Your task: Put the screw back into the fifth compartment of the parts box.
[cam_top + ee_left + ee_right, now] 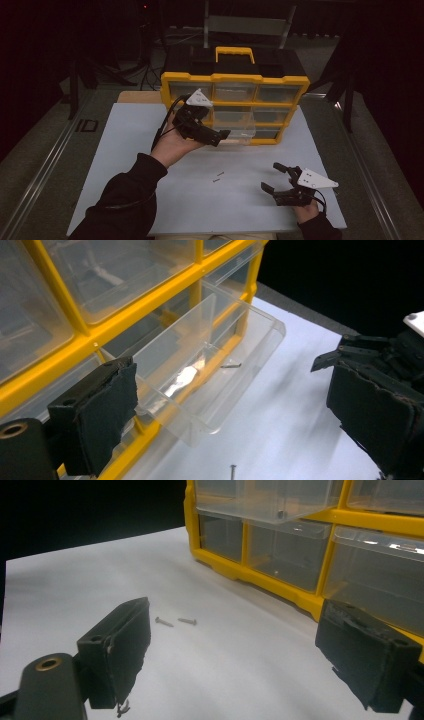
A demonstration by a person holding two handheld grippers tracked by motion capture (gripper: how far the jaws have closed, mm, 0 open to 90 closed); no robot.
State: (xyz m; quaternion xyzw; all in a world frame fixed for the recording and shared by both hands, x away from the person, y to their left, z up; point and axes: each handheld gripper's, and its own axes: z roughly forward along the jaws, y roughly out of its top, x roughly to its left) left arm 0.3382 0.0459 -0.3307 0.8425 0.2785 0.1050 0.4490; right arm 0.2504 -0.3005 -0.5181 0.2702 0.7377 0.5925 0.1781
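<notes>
While your left hand hovers at the organizer's front, this is how things stand for you:

Left gripper: your left gripper point(220, 136) is held up off the table just in front of the pulled-out drawer point(210, 370); its jaws stand wide apart with nothing between the pads.

Right gripper: your right gripper point(274, 177) sits low near the right front corner of the white board point(125, 145), well apart from the organizer; its jaws are spread too, and they grip nothing.

Drawer: clear plastic, drawn partway out of the middle column of the yellow organizer point(235, 78), jutting over the board. In your left gripper view one small screw point(231, 365) lies on its floor.

Loose screws: two screws point(218, 176) lie side by side on the board, between your two hands and near the table's middle; your right gripper view shows them just beyond its left jaw, untouched.

Organizer: it stands upright at the far edge of the board, handle on top, its other clear drawers pushed in as far as you can see.
</notes>
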